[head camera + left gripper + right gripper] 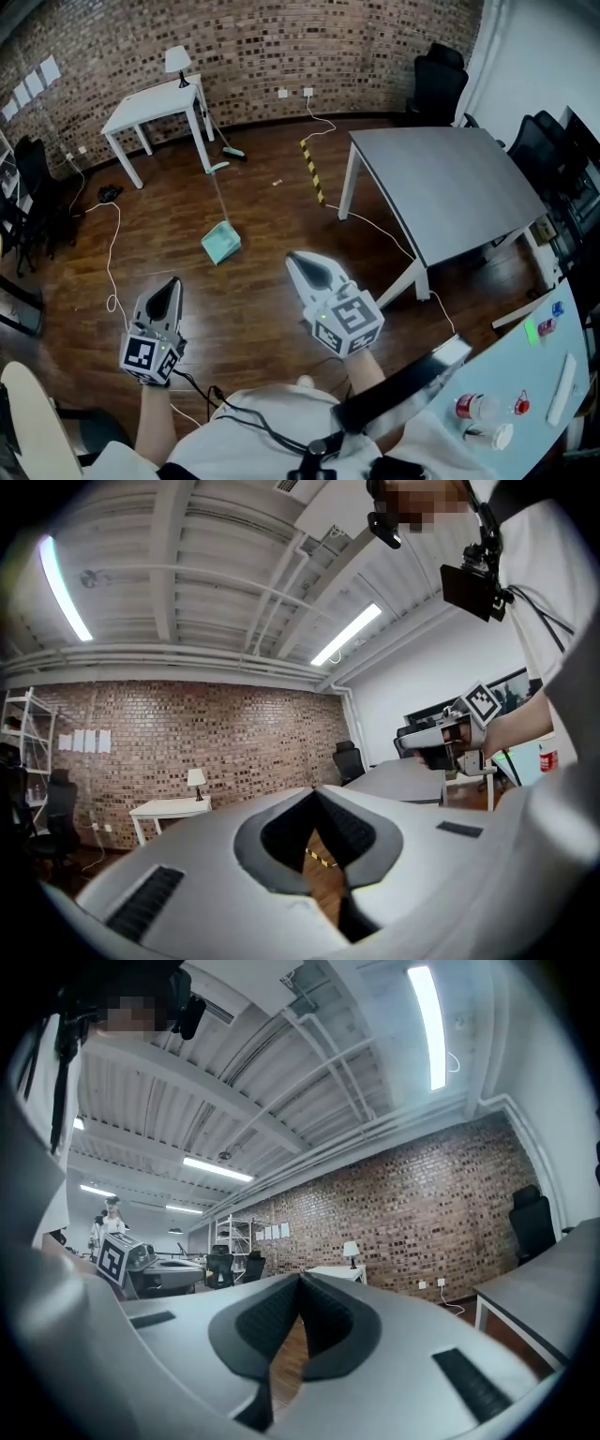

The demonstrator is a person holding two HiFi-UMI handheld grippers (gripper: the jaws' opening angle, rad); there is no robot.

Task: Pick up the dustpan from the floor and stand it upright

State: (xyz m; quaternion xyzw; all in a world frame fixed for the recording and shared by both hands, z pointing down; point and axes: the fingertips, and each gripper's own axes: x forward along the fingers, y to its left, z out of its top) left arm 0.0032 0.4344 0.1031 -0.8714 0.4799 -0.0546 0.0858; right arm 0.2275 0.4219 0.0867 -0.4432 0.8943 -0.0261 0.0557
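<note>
A room with a brick back wall [281, 37] and a dark wooden floor [272, 216] fills the head view. At 10 o'clock a white table [155, 101] stands against the bricks with a small white lamp [177, 62] on its far edge. A broom [231, 150] with a green head rests by the table's near leg. A thin cable [111, 253] trails over the boards at 9 o'clock. At 7 o'clock the left gripper [171, 291] is held level over the floor. Its jaws are pressed together with nothing between them, and its own view shows only floorboards behind the closed tips. The dustpan [221, 243] lies on the floor at 1 o'clock from that gripper, well apart from both claws. Its teal pan is nearest the person and its long thin handle runs away toward 12 o'clock, ending near the white table's leg. A strip of yellow-and-black tape [312, 171] lies on the floor at 12 o'clock. The right gripper [307, 269] sits just below the middle, with the dustpan at 10 o'clock from it. Its jaws are likewise closed on nothing. A grey table [441, 187] takes up the area at 2 o'clock, with black office chairs [439, 80] behind it. At 4 o'clock the corner of a pale blue counter [511, 366] carries a bottle [473, 406] lying on its side.
</note>
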